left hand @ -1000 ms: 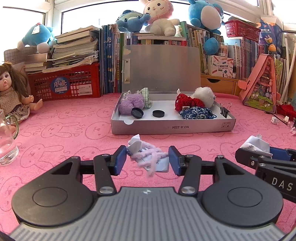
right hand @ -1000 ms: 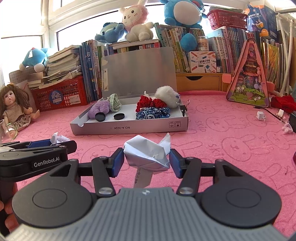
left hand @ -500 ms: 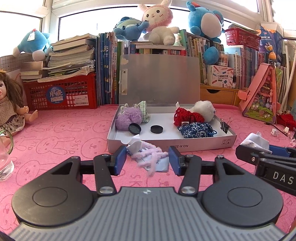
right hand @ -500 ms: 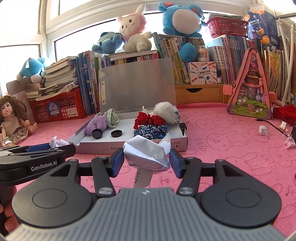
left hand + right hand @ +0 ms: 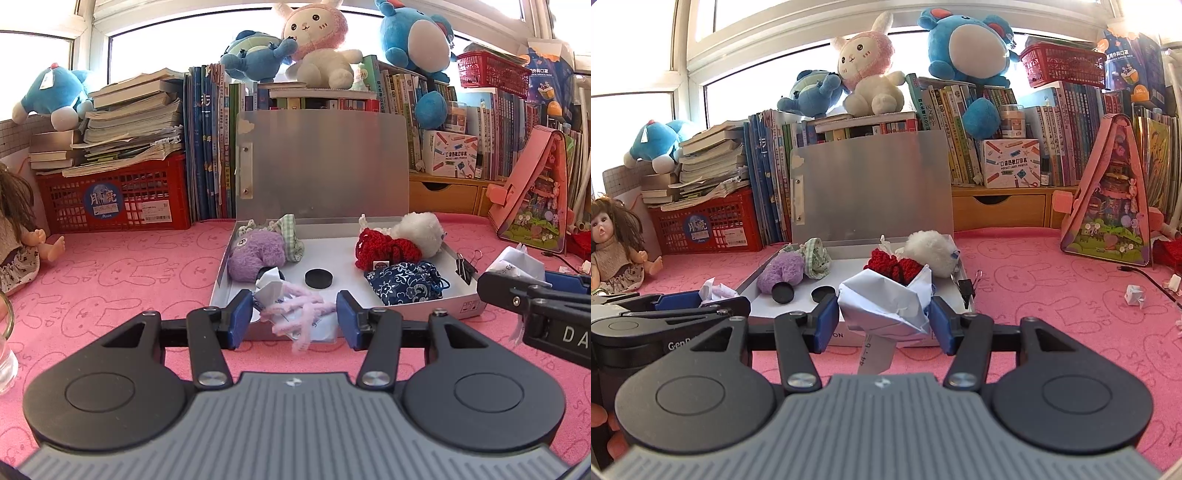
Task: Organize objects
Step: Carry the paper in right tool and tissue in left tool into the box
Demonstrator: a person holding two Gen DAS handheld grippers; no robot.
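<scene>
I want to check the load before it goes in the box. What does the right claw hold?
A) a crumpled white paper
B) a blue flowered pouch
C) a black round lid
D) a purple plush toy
A: the crumpled white paper sits pinched between the blue pads of the right claw.

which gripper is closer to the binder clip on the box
Right. The right gripper sits just left of the binder clip; the left gripper is further left, near the purple plush.
</scene>
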